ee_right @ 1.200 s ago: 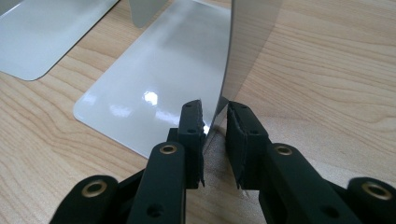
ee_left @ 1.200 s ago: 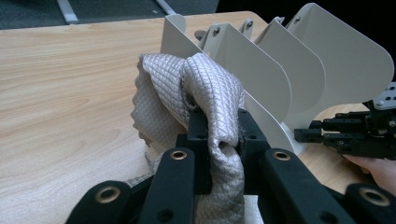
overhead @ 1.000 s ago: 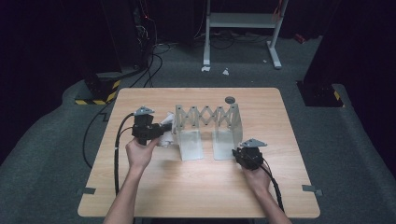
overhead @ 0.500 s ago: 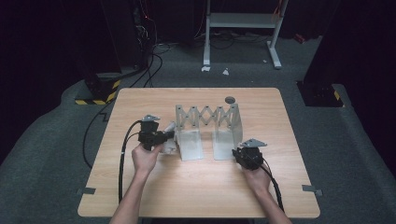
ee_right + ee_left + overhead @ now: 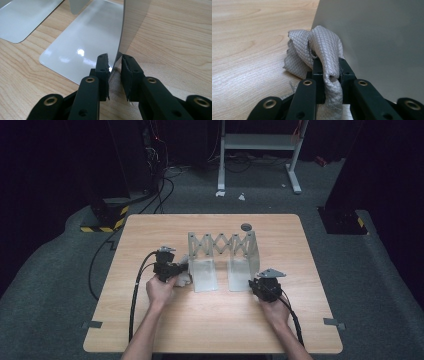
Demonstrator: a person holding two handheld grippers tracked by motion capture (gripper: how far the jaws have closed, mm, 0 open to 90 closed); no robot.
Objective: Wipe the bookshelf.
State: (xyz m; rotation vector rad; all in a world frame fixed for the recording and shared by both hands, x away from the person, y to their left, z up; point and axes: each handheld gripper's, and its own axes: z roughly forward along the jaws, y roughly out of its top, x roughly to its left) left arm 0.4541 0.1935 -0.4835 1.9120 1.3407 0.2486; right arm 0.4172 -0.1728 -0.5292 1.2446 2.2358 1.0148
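- Wooden bench: expandable metal rack mid-bench.
- Left gripper clamps grey cloth against rack's left plate.
- Right gripper narrow, straddling rack's right plate edge; contact unclear.

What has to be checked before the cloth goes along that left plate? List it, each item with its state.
1. Cloth clamped in the left gripper: ok, a fold sits pinched between the jaws.
2. Cloth up against the left plate: ok, it bunches against the upright face.
3. Right gripper steadying the right plate: cannot tell, the jaws straddle its edge but pad pressure is unclear.
4. Base plate flat on the table: ok.
5. Small dark round thing clear of the work: ok, it lies behind the rack.
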